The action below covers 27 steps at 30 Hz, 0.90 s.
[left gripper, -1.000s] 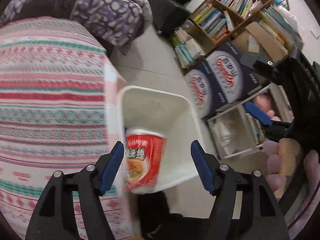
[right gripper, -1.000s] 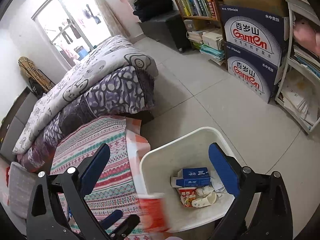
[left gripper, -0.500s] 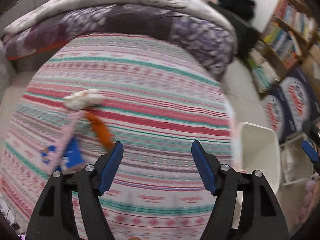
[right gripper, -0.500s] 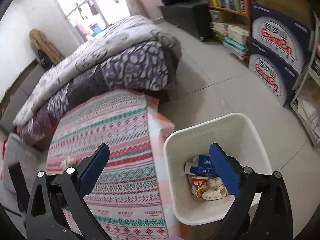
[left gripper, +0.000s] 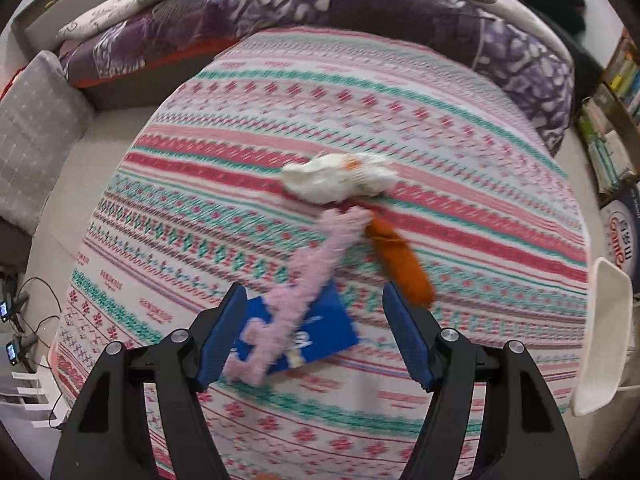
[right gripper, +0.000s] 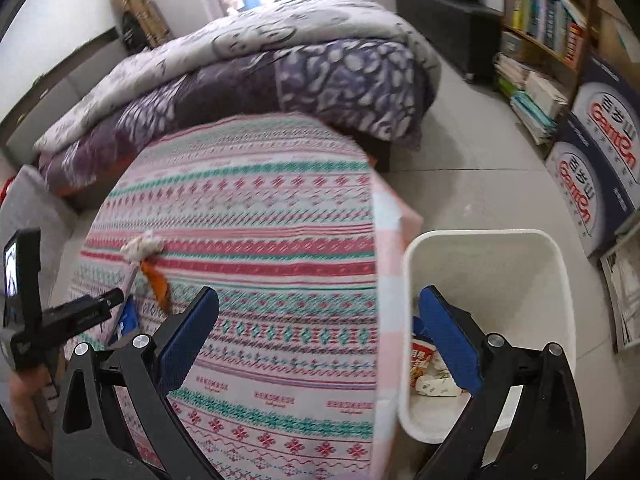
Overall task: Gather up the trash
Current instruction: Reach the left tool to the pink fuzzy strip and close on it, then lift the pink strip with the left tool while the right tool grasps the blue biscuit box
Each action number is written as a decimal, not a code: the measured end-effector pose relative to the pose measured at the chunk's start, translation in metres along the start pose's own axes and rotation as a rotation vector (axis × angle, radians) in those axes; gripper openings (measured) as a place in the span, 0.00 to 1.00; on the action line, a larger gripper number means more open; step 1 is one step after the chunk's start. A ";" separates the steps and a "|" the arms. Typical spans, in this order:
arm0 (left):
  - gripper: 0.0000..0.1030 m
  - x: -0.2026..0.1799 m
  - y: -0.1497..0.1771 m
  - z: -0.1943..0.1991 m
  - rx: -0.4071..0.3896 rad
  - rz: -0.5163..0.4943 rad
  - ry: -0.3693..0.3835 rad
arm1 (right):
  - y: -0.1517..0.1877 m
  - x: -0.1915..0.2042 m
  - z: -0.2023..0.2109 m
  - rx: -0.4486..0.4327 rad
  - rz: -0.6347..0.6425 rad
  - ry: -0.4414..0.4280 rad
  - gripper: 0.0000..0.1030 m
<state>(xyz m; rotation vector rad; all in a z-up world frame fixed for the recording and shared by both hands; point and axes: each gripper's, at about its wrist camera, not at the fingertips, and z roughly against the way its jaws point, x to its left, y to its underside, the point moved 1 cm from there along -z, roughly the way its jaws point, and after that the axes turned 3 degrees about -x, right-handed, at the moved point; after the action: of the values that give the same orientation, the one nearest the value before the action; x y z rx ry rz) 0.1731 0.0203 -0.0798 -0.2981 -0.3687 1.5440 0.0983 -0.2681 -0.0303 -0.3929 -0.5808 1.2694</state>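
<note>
On the striped tablecloth (left gripper: 280, 120) lies a small heap of trash: a crumpled white tissue (left gripper: 338, 178), a pink fuzzy strip (left gripper: 316, 272), an orange piece (left gripper: 400, 264) and a blue packet (left gripper: 320, 332). My left gripper (left gripper: 314, 300) hovers over the blue packet and the pink strip. Its jaws are closing but stand apart from both. My right gripper (right gripper: 319, 296) is open and empty above the table's edge beside the white bin (right gripper: 540, 248). A red cup (right gripper: 422, 356) and crumpled paper (right gripper: 434, 384) lie in the bin.
A folded purple and grey quilt (right gripper: 320, 72) lies on the bed behind the table. Bookshelves (right gripper: 552, 20) and blue cartons (right gripper: 600, 152) line the right wall. A grey cushion (left gripper: 36, 132) sits to the left, and cables (left gripper: 36, 308) trail on the floor.
My left gripper has swung from over the bin, where a red cup was dropping between its jaws, to the trash heap on the table. The right view has turned toward the table.
</note>
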 end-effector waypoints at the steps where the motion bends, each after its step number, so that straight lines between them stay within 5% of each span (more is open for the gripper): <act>1: 0.62 0.003 0.001 -0.002 0.006 -0.002 -0.003 | 0.001 0.004 -0.002 0.006 0.009 -0.005 0.93; 17: 0.47 0.028 0.012 -0.034 0.094 0.005 0.017 | 0.012 0.040 -0.026 0.069 0.063 -0.028 0.93; 25: 0.21 0.036 0.018 -0.026 0.057 -0.026 0.025 | 0.017 0.062 -0.036 0.092 0.093 -0.051 0.93; 27: 0.21 0.043 0.017 -0.016 0.036 -0.012 0.028 | 0.020 0.069 -0.039 0.100 0.101 -0.060 0.93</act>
<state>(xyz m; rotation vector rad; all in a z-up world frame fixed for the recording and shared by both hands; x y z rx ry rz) 0.1640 0.0646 -0.1000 -0.2881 -0.3197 1.5314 0.1193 -0.1950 -0.0599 -0.3048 -0.5508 1.4049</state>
